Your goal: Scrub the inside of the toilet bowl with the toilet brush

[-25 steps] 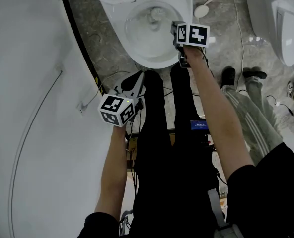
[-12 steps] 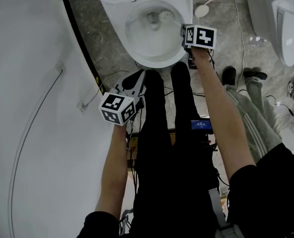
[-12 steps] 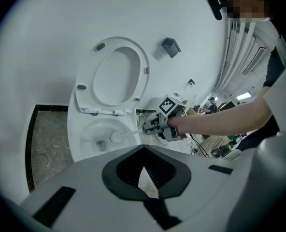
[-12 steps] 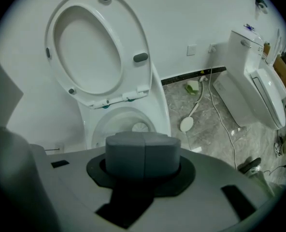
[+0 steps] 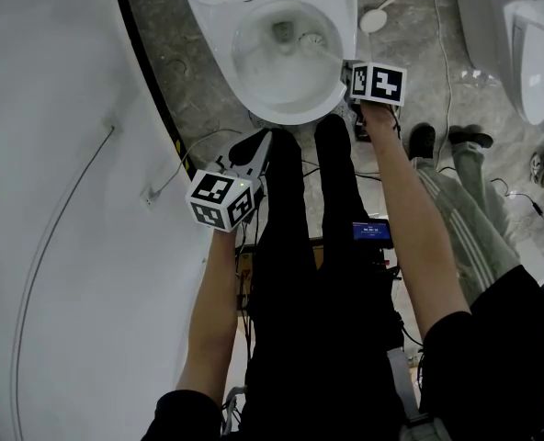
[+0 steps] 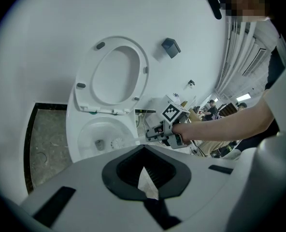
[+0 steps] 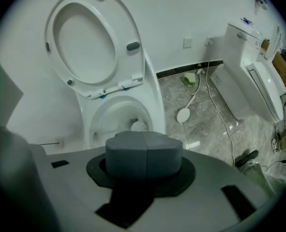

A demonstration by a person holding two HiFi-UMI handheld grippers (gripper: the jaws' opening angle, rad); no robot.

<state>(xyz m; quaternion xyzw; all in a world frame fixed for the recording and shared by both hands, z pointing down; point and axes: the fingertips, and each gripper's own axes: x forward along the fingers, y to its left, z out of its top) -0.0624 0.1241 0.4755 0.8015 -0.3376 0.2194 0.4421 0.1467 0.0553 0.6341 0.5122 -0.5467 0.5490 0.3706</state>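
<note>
While the right gripper pinches the white handle of the toilet brush, the bristle head sits just ahead of its jaws, down inside the toilet bowl beside the drain. Well behind and to its left, the left gripper hangs with jaws pressed together, holding nothing.

The right gripper stands further right and slightly lower in the head view than a second ago. Its marker cube is now clear of the bowl opening and lies against the right rim of the toilet bowl. The head of the toilet brush has shifted with it, from over the drain hole to just right of it, nearer the right inner wall.
</note>
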